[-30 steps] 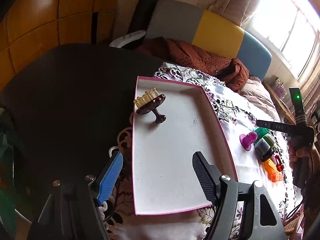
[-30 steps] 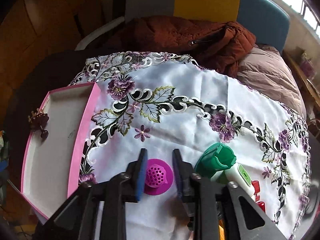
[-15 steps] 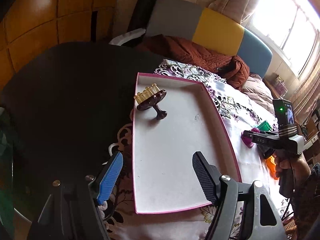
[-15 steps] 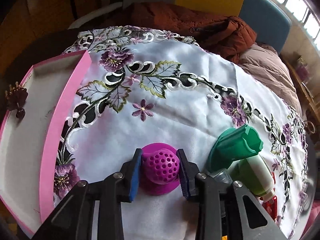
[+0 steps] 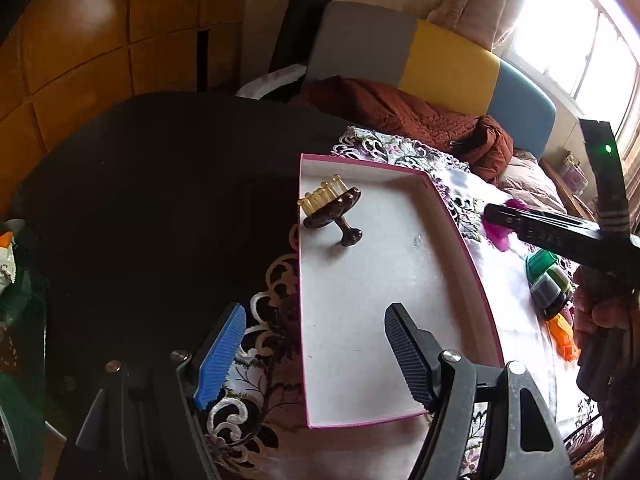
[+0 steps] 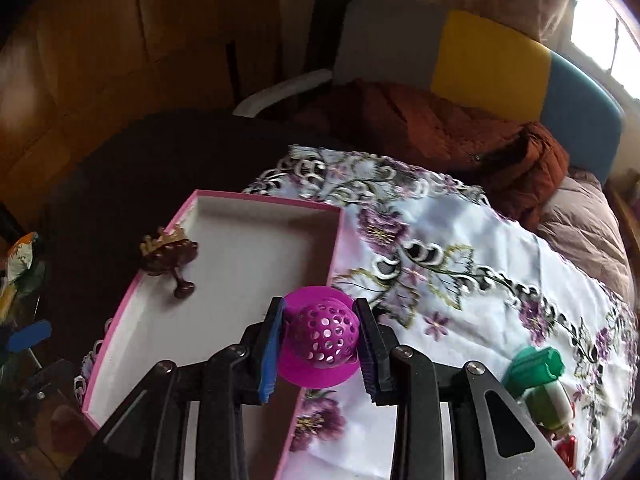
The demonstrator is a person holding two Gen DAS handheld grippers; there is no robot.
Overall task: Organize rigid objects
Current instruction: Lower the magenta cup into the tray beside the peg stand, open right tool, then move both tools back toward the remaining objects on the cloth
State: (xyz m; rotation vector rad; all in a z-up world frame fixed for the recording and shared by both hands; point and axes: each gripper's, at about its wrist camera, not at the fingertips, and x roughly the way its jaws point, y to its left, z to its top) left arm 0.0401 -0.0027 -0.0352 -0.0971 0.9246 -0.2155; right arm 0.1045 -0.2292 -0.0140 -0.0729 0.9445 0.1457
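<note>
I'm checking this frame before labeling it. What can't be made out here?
- Left wrist view: the purple strainer is mostly hidden behind the right gripper.
- Left wrist view: the orange toy is partly hidden by the person's hand.
- Right wrist view: the red item is cut off by a finger and the edge.
</note>
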